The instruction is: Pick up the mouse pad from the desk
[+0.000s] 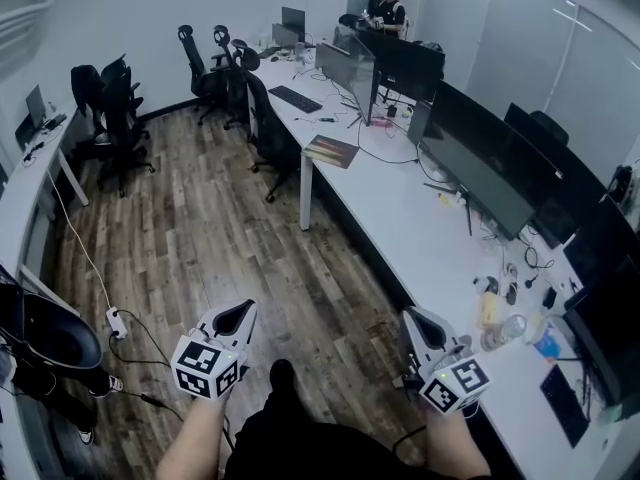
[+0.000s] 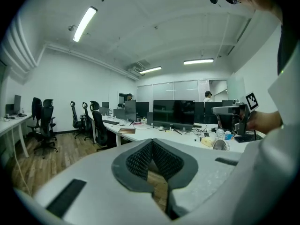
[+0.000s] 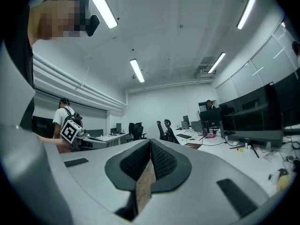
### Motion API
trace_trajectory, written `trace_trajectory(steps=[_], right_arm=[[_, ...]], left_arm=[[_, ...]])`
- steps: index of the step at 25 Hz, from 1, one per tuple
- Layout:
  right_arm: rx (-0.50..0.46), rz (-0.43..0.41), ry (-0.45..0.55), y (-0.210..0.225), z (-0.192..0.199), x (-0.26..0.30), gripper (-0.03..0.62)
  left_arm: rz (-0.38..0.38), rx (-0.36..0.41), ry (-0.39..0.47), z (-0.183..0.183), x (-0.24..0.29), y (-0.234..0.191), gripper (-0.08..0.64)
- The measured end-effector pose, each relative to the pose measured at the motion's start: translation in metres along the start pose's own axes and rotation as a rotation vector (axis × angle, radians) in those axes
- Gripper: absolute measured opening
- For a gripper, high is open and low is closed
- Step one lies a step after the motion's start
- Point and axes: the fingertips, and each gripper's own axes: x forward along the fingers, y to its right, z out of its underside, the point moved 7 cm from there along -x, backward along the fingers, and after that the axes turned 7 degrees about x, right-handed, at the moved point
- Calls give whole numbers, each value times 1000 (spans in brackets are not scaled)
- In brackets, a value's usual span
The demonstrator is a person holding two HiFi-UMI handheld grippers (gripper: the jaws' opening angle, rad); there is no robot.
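We are holding the left hand-held gripper (image 1: 238, 315) and right hand-held gripper (image 1: 413, 320) closed, empty, beside the table (image 1: 400, 218) bearing the mouse pad (image 1: 331, 151).

Head cam steeply down; gripper cams level; all share desk (image 1: 400, 218).

Left tongs (image 2: 152, 144) closed; desk (image 2: 146, 134) beyond

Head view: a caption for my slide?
Left gripper and right gripper, both shut, near the white desk bearing the mouse pad.
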Motion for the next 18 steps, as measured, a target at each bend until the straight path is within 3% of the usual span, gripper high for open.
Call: trace_trajectory(steps=[11,18], right_arm=[[-27,-14,-32,38,-8,197,6],[14,2,-69,50,1,300,6]], left_arm=[[11,-44,25,4,120,-157,9],[53,-52,18,3,182,-245,9]])
